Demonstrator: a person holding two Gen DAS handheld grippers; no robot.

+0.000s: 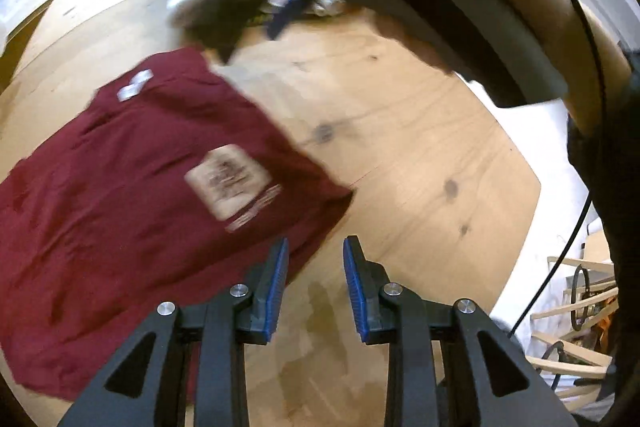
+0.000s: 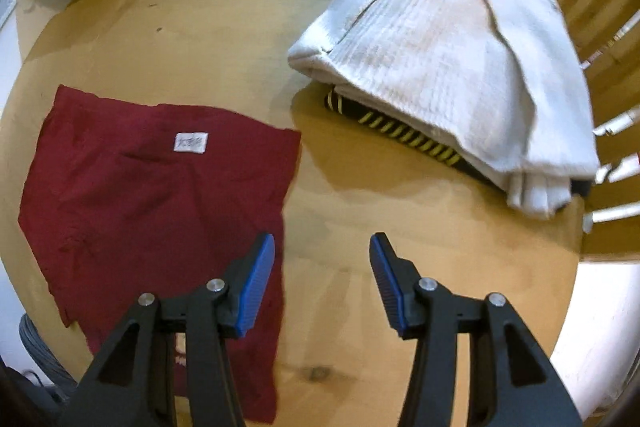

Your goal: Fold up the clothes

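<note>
Your left tongs [image 1: 315, 281] stand parted with nothing between them, the 2 black fingers faced with ribbed blue pads [image 1: 276, 291] and pinned with small silver bolts. They hover over bare wood, the left finger just overlapping the near edge of the maroon garment [image 1: 132, 195]. Your right tongs [image 2: 322, 281] are spread wider, also empty, above the pale plywood surface [image 2: 400, 247], with the left pad over the same garment's edge.

That maroon garment [image 2: 160, 195] lies flat and spread on the surface, a soft matte cloth with shallow wrinkles and a roughly rectangular outline. From the right wrist view you see a small white label [image 2: 191, 141] sewn near its far edge. From the left wrist view, which is blurred, a cream rectangular print [image 1: 229, 179] with pale lettering beside it shows near the middle; the wording cannot be read.

Beyond your right tongs, well apart from the maroon cloth, sits a stack of folded clothes: a white waffle-textured top [image 2: 440, 47] with 3 round buttons on top, over a black piece with yellow stripes [image 2: 404, 135] peeking out beneath it.

The surface [image 1: 420, 167] is light plywood with dark knots and visible grain.
</note>
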